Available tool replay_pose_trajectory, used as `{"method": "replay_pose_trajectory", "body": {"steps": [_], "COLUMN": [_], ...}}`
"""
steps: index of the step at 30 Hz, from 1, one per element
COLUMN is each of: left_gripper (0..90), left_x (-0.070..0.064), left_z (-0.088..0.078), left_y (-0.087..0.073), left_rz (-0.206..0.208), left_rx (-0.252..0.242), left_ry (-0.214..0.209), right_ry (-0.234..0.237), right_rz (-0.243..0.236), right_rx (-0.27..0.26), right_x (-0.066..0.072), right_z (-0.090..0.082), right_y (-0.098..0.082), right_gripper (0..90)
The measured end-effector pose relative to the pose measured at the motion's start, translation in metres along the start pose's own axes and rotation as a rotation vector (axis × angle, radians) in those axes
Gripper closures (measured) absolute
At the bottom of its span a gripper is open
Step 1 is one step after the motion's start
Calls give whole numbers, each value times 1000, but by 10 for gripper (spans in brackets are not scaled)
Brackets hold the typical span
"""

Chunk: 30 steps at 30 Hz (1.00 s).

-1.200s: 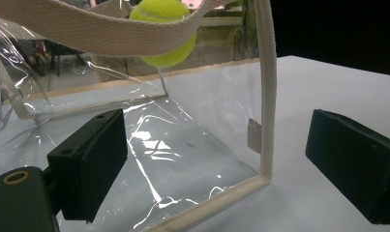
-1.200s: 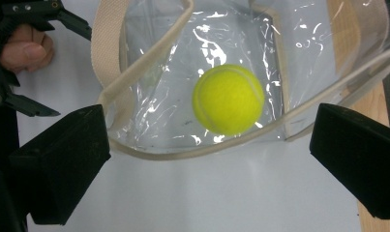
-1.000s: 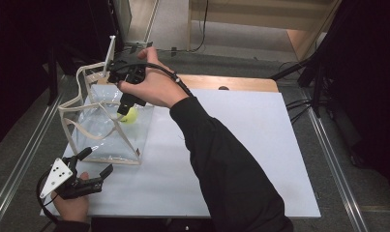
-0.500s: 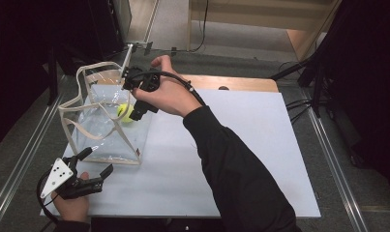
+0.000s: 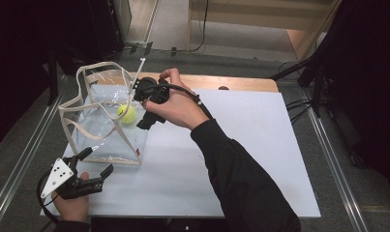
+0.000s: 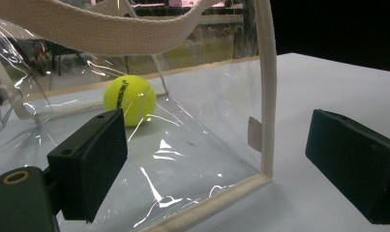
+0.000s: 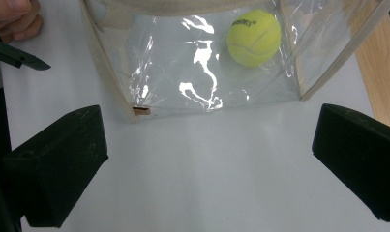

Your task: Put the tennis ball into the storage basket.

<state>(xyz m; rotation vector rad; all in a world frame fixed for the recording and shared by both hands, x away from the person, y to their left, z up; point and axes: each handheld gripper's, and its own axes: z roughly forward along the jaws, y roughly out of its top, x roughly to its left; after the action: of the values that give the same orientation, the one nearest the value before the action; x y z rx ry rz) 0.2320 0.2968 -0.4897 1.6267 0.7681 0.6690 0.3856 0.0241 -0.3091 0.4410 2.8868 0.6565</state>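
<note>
- Tennis ball (image 5: 127,113) lies inside the clear bag (image 5: 93,137), on the bag's lower wall, toward the far right part of it; the bag lies on the left half of the table (image 5: 260,159), its webbing handles (image 5: 93,72) standing up at the far end.
- Right tool (image 5: 149,113) hangs just beside the bag's right edge, and from it the ball lies at about 9 o'clock, close by but behind the clear plastic.
- In the right gripper view the jaws stand wide apart with nothing between them, only bare table below, and the ball (image 7: 254,37) shows beyond them through the bag's wall.
- Right arm reaches across from the near right, its hand curled over the tool's body with the cable looping back over the wrist.
- Left tool (image 5: 88,174) rests at the near left corner of the table, near the bag's near right corner, its jaws spread and empty; the ball (image 6: 129,99) lies at about 12 o'clock from it.
- Judged by position, the right hand is the nearer one to the ball.
</note>
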Motion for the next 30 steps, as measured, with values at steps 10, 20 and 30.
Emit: {"method": "replay_pose_trajectory", "body": {"steps": [10,20,30], "left_gripper": [83,83,83], "left_x": [0,0,0], "left_z": [0,0,0], "left_y": [0,0,0], "left_rz": [1,3,3], "left_rx": [-1,4,4], "left_ry": [-1,2,1], "right_ry": [0,5,7], "right_rz": [6,23,55], "right_rx": [-8,-13,-30], "right_x": [4,8,9], "right_z": [7,14,20], "right_y": [-17,-35,-54], "right_gripper": [0,0,0]}}
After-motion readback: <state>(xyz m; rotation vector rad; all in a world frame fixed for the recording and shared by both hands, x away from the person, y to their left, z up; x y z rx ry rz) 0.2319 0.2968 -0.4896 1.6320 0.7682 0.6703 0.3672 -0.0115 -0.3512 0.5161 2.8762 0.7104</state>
